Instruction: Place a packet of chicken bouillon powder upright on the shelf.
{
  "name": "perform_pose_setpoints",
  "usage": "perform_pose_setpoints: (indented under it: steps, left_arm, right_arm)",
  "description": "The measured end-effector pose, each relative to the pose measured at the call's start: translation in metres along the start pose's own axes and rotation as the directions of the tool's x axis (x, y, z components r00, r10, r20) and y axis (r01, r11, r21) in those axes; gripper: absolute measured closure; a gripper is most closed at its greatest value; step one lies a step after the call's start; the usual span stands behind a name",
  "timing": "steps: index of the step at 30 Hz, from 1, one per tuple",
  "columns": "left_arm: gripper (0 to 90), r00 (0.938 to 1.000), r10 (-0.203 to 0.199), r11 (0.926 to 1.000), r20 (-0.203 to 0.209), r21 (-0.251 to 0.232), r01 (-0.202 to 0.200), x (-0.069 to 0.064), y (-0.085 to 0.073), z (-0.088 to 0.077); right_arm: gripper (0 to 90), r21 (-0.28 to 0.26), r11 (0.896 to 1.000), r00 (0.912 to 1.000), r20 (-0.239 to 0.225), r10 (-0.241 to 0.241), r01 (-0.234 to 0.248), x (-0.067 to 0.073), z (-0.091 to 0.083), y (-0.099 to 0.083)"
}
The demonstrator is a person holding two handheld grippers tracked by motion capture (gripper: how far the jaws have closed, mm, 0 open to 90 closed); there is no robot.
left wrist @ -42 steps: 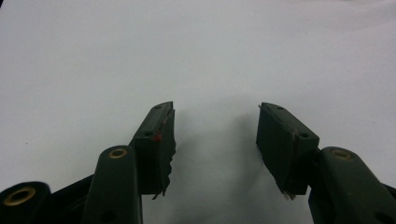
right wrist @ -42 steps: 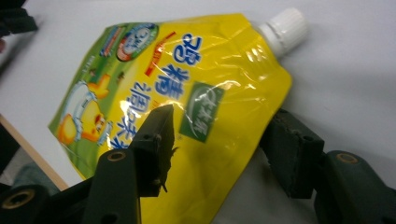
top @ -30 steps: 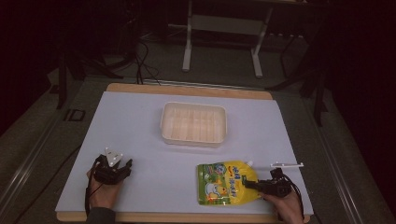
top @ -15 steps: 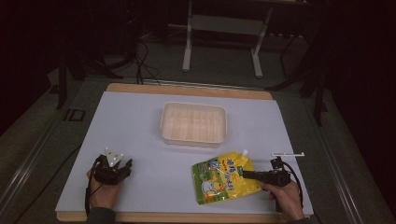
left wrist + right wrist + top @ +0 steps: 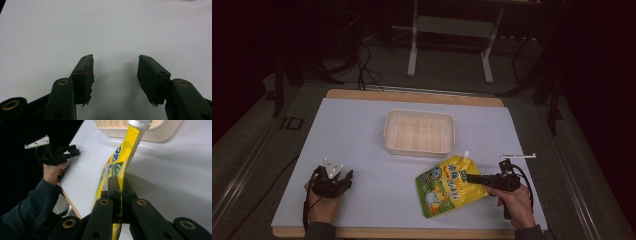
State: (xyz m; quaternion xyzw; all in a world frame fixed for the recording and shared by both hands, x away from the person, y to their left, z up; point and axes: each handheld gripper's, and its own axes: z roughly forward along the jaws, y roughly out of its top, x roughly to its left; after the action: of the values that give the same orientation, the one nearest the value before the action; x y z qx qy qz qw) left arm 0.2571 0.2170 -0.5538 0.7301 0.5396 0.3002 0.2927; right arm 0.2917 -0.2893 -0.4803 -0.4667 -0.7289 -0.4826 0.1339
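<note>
The right gripper's (image 5: 120,185) fingers are clamped flat on the side edge of the yellow spouted pouch (image 5: 450,184), pinching the film just below its shoulder — seen along the fingers, the pouch stands on edge with its grey cap (image 5: 139,123) pointing toward the cream tray (image 5: 420,132). From above, the pouch sits at the near right of the desk (image 5: 362,125), tilted, its spout end just short of the tray's near rim and its bottom corner seemingly low by the white surface. The step in hand looks like carrying the pouch into the tray. To do it well, the grip should stay firm, since thin film can slide between flat pads; the lift should be high enough for the sagging bottom to clear the rim, and the pouch should be centred over the tray before release. The left gripper (image 5: 115,75) rests at the near left, well apart — its fingers spread open over bare desk, holding nothing.
</note>
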Motion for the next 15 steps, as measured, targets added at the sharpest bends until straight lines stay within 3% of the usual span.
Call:
perform_pose_setpoints:
  steps: [15]
  left_arm:
    - [46.9, 0.9999, -0.013, 0.9998, 0.003, -0.013, 0.013, 0.001, 0.000, -0.001]
  right_arm:
    - [90.0, -0.037, 0.998, 0.9925, -0.106, -0.061, 0.057, 0.030, 0.013, 0.027]
